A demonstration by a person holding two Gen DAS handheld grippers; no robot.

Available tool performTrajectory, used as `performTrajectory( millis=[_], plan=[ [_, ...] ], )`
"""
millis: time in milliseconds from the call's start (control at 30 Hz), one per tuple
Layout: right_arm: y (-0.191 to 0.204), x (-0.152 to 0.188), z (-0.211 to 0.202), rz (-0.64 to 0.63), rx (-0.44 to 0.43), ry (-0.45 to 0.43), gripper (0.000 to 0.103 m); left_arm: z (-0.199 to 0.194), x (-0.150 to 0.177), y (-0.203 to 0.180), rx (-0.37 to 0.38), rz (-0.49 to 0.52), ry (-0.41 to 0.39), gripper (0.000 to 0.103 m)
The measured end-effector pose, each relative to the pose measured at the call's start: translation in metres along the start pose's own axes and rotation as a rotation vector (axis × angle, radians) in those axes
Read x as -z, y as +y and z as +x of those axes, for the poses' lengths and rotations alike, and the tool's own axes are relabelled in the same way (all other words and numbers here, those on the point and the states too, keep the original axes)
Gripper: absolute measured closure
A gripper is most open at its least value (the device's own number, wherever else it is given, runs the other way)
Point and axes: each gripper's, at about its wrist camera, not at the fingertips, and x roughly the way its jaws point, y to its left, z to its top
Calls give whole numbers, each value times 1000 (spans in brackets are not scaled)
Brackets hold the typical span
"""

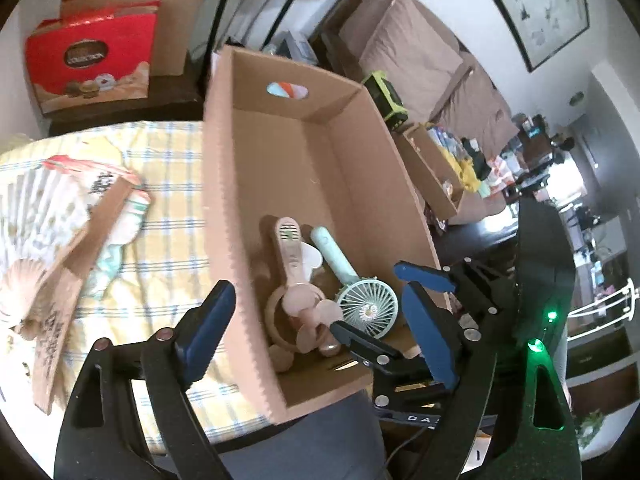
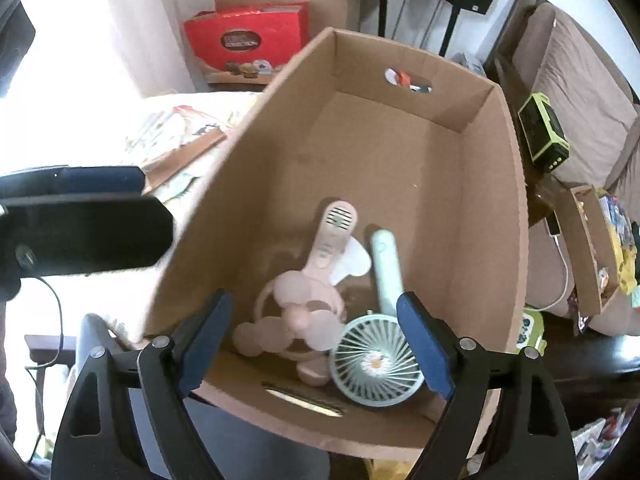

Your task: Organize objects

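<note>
Brown corrugated cardboard box stands open on a yellow checked cloth. On its floor lie a pink handheld fan and a mint-green handheld fan with a daisy centre, side by side, touching. Above them the right gripper hangs with blue pads spread, holding nothing. Beside the box's near corner, the left gripper is likewise spread and empty.

My left tool hangs wide open over the box, nothing between its pads. Inside lie a pink fan and a mint fan, side by side. My right tool hovers open there too. A paper fan lies on the checked cloth.
</note>
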Motion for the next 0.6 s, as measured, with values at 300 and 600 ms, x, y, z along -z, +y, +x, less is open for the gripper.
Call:
performTrajectory(
  millis=[300, 600],
  plan=[
    [19, -5, -11, 41, -96, -63, 6, -35, 16, 43, -43, -53, -61, 9],
    [28, -15, -17, 63, -61, -125, 0, -60, 37, 61, -230, -2, -145, 7]
  ],
)
